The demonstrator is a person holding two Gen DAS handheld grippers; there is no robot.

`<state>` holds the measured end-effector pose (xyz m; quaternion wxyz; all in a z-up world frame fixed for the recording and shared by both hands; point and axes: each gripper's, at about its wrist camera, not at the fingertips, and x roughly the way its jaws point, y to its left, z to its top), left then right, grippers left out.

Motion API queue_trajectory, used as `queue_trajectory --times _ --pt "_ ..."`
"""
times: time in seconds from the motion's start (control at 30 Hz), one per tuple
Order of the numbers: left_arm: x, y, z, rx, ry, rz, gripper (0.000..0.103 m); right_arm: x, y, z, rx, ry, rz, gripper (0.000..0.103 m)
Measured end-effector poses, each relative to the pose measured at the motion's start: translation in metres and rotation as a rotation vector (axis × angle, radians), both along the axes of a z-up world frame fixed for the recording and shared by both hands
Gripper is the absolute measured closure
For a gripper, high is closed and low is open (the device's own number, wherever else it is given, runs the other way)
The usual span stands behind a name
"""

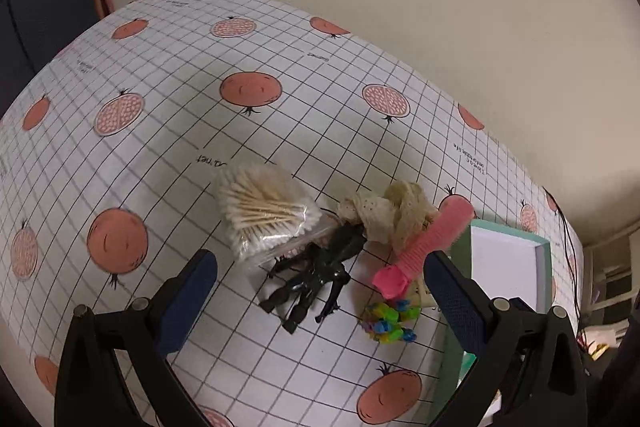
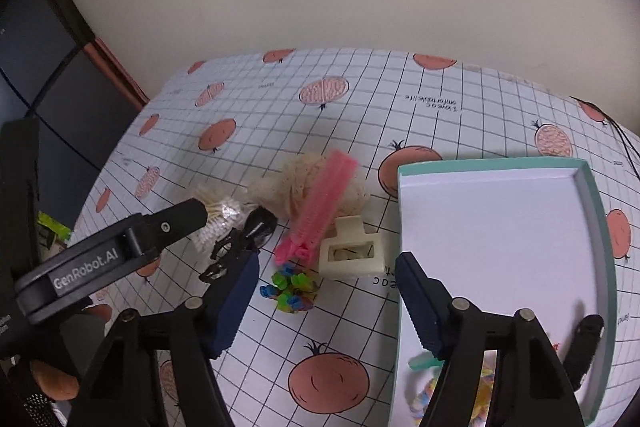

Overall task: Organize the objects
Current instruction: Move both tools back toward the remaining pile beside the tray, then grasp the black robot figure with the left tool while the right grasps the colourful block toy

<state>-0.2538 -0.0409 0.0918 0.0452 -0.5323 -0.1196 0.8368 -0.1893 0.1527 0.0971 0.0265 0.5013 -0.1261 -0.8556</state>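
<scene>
— Where's the left gripper [image 1: 320, 291]?
— Spread wide, empty, above the black toy figure [image 1: 316, 277].
— And the pink comb [image 1: 420, 247]?
— Just right of it, long axis running near-left to far-right, beside the teal box [image 1: 542, 267].
— The right gripper [image 2: 326, 303]?
— Wide too.

My left wrist camera looks steeply down, close over the black claw clip [image 1: 316, 275]. My right wrist camera sits farther right, facing the teal box [image 2: 592, 227]. Both share the pink hair roller [image 1: 420, 247] [image 2: 320, 215].
</scene>
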Motion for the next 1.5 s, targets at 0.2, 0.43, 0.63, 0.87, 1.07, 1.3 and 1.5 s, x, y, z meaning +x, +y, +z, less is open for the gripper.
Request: queue_trajectory --times 0.2,0.43,0.63,0.87,1.07,1.3,1.5 --pt "-0.007 0.001 -0.016 -0.033 -0.035 -0.031 0.001 -0.008 -0.013 -0.015 0.0 -0.022 0.047 0.036" --pt "-0.008 0.009 -0.034 -0.038 -0.085 -0.055 0.006 -0.011 -0.02 -0.032 -0.027 -0.068 0.067 0.038" --pt "-0.008 0.019 -0.041 -0.036 -0.106 -0.08 0.014 -0.011 -0.029 -0.04 -0.021 -0.09 0.096 0.042" --pt "-0.009 0.024 -0.048 -0.027 -0.113 -0.1 0.024 -0.01 -0.036 -0.048 -0.015 -0.109 0.117 0.048" --pt "-0.009 0.024 -0.056 -0.028 -0.127 -0.097 0.025 -0.012 -0.039 -0.057 -0.018 -0.122 0.121 0.05" --pt "-0.009 0.024 -0.06 -0.035 -0.129 -0.089 0.025 -0.015 -0.041 -0.066 -0.025 -0.127 0.116 0.051" --pt "-0.01 0.022 -0.065 -0.039 -0.137 -0.076 0.025 -0.015 -0.041 -0.07 -0.03 -0.132 0.114 0.052"
